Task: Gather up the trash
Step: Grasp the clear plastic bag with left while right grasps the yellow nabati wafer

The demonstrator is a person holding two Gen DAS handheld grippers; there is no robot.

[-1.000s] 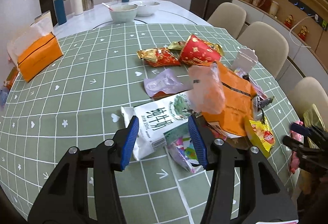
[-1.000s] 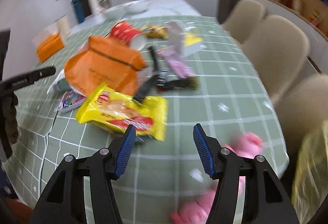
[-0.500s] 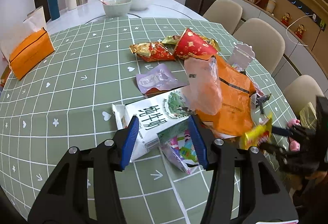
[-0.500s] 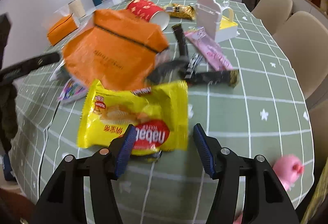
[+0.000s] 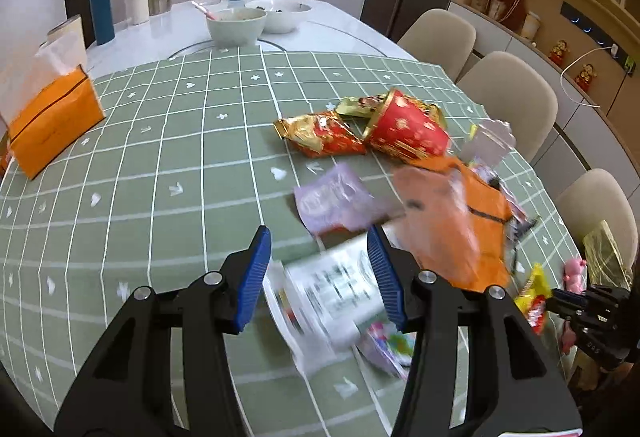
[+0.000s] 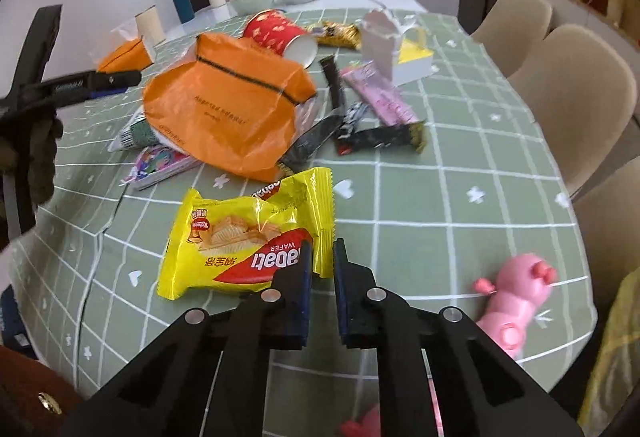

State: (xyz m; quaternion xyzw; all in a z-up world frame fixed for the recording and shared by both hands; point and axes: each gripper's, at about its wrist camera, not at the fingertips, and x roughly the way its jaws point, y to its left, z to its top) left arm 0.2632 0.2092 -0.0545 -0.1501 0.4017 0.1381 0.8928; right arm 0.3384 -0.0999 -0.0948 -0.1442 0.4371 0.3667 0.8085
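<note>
My right gripper [image 6: 322, 263] is shut on the edge of a yellow wafer packet [image 6: 248, 237], which also shows at the right in the left wrist view [image 5: 534, 297]. My left gripper [image 5: 320, 277] is open with a blurred white milk carton [image 5: 328, 297] between its fingers. Beyond lie an orange bag [image 6: 224, 109], a purple wrapper [image 5: 336, 201], a red paper cup [image 5: 408, 131], red-gold wrappers [image 5: 320, 133], a colourful wrapper [image 6: 160, 165], black wrappers [image 6: 380, 137] and a pink wrapper [image 6: 380, 97].
The green checked tablecloth [image 5: 160, 177] covers the table. An orange tissue box [image 5: 52, 125] stands at the far left. Bowls [image 5: 236, 25] and flasks [image 5: 100, 9] stand at the back. A pink pig toy [image 6: 516, 293] lies near the edge. Beige chairs [image 6: 572, 93] stand to the right.
My right gripper has shut on the yellow wafer packet's edge. My left gripper has moved forward, so the milk carton sits between its open fingers, blurred.
</note>
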